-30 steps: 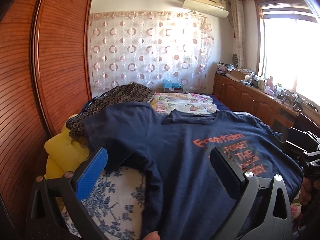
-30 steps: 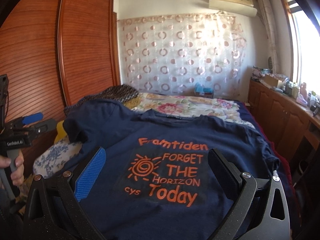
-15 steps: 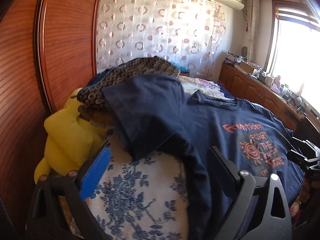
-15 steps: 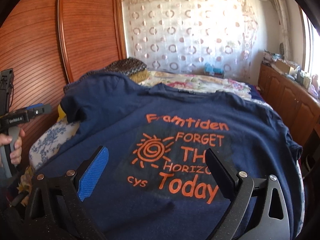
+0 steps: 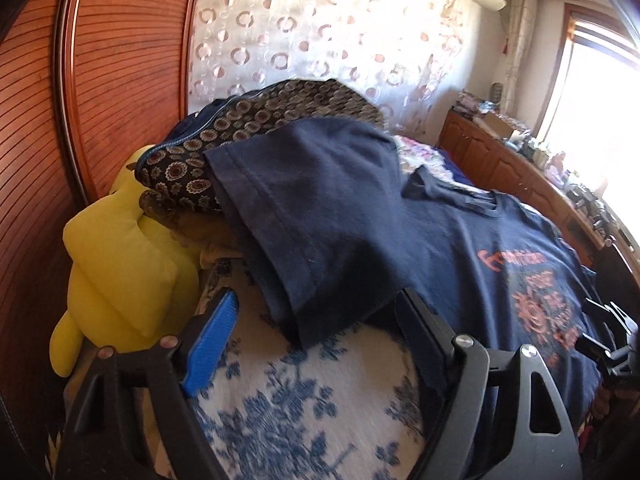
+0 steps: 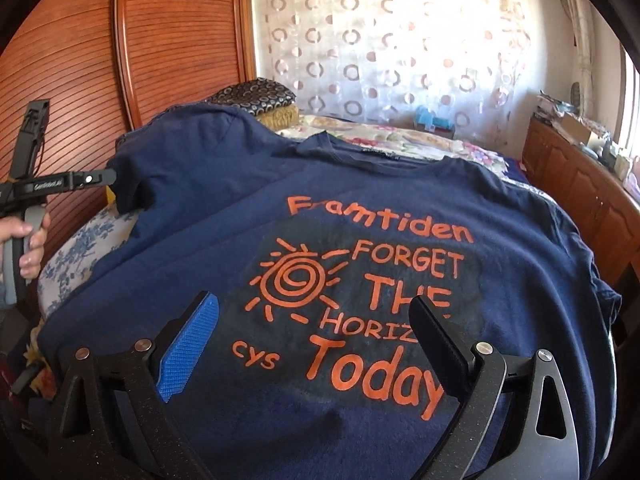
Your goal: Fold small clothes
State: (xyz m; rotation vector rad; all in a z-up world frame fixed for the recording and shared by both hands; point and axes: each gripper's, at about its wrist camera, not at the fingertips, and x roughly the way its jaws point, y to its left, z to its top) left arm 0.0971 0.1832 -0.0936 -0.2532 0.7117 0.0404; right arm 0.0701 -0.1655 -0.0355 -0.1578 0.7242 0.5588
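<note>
Sleeve hem (image 5: 256, 216) between left gripper (image 5: 316, 320) jaws, unpinched

The T-shirt (image 6: 360, 208) is navy blue, printed in orange — lettering and a spiral sun (image 6: 294, 278). Under it lies a cover (image 5: 288, 412) of white with blue flowers. A plain yellow cushion (image 5: 116, 264) sits beside a dark cloth (image 5: 248, 128) patterned with small brown-and-cream medallions. The curtain (image 6: 400, 48) is pale with pinkish rings, the wardrobe (image 5: 132, 52) reddish-brown and ribbed. Each gripper is black with one blue pad — left gripper (image 5: 316, 324), right gripper (image 6: 314, 326).
</note>
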